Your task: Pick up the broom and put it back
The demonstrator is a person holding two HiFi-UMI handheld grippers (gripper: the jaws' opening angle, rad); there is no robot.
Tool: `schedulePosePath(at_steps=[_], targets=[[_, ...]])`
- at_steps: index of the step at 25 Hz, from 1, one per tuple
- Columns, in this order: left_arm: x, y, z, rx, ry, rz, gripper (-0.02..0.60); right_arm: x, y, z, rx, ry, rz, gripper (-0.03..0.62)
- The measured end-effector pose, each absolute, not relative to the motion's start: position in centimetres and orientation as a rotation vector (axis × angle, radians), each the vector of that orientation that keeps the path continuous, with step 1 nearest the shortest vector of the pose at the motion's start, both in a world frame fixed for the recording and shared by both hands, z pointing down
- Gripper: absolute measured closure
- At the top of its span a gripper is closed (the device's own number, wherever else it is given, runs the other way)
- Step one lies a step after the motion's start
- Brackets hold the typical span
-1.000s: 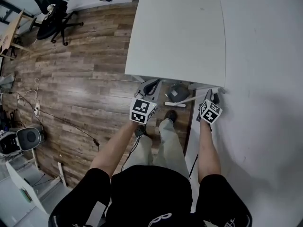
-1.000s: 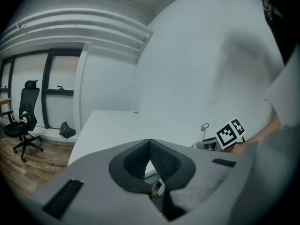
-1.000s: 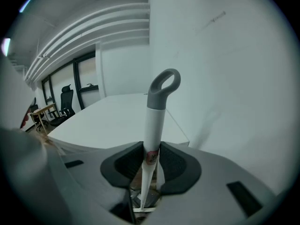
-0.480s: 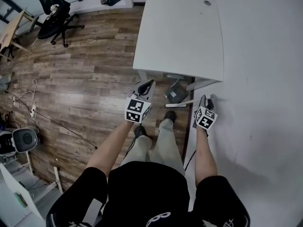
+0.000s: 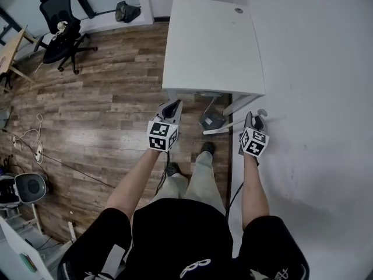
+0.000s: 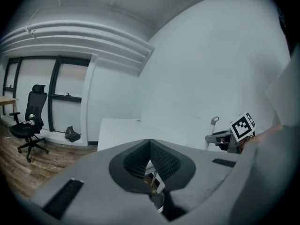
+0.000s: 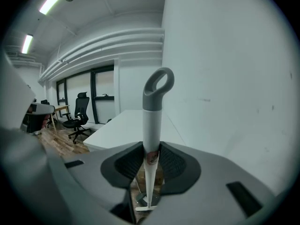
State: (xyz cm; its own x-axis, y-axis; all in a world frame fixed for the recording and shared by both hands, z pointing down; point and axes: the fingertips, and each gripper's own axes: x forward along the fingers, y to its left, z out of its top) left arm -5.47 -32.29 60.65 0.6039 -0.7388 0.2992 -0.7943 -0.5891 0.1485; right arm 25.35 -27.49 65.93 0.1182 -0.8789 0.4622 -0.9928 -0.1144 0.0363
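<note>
We count one broom [image 7: 151,121], one white table [image 5: 210,45], one black office chair [image 5: 61,37] and two grippers. The right gripper [image 7: 151,150] is clamped on the broom's white handle, grey loop end sticking up past the jaws, right by the wall [image 5: 315,69]. The left gripper [image 6: 149,143] has its jaws pressed together with nothing in them, off to the broom's left.
</note>
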Motion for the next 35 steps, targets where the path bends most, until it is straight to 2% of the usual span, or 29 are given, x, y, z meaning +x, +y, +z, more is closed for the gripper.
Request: schedulePosePath(at_steps=[16,23,35], targets=[[-7.5,-31.3,52.2,2.674,-1.257,0.208,0.575,23.5,-27.0,52.2,2.156,-1.962,0.254,0.479],[-8.1,-30.9,49.1,2.711,-1.257,0.164,0.574,22.4,-26.4,49.2,2.143,-2.003,0.221,0.479],[-8.3,-30.4,48.3,2.731,-1.243,0.118,0.574,19.7,-25.5,47.3,2.104,-2.036,0.174,0.479]])
